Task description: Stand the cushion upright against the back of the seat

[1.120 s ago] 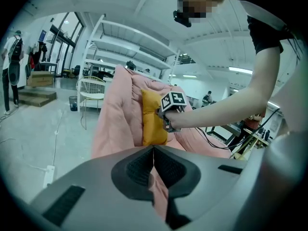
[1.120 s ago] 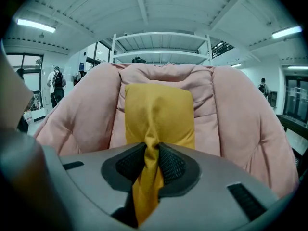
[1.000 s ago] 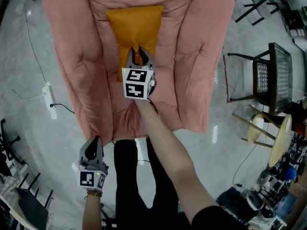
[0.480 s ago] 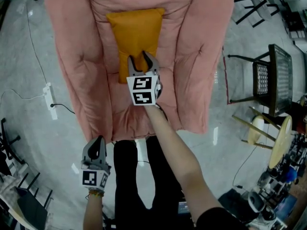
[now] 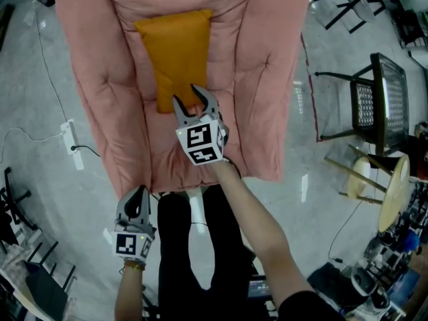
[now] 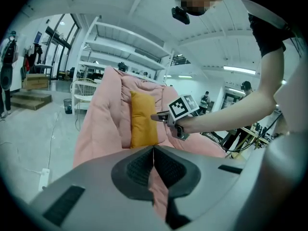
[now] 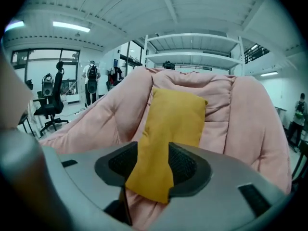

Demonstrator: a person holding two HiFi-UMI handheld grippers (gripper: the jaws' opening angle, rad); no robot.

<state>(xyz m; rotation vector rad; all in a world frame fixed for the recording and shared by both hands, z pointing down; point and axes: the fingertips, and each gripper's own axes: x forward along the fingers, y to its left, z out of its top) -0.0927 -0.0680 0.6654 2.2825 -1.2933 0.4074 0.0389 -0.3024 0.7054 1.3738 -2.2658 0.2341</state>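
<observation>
Cushion (image 5: 175, 52), orange, stands upright against the back of the pink seat (image 5: 267, 79).
It leans on the padded backrest between the two thick arms, top edge high and narrow lower end down by the seat pad. The right gripper (image 5: 192, 97) reaches in from the front. Its fingers (image 5: 204, 96) have just been opening and stand partway apart, with the cushion's lower end lying loosely between them, not pinched. The left gripper (image 5: 138, 194) hangs off the seat's front edge, over the grey floor (image 5: 40, 112) beside the person's dark trousers (image 5: 177, 246), its fingers closed together on nothing. A white power strip (image 5: 69, 141) lies on the floor to the left, and a black metal chair (image 5: 378, 102) stands well apart to the right.
</observation>
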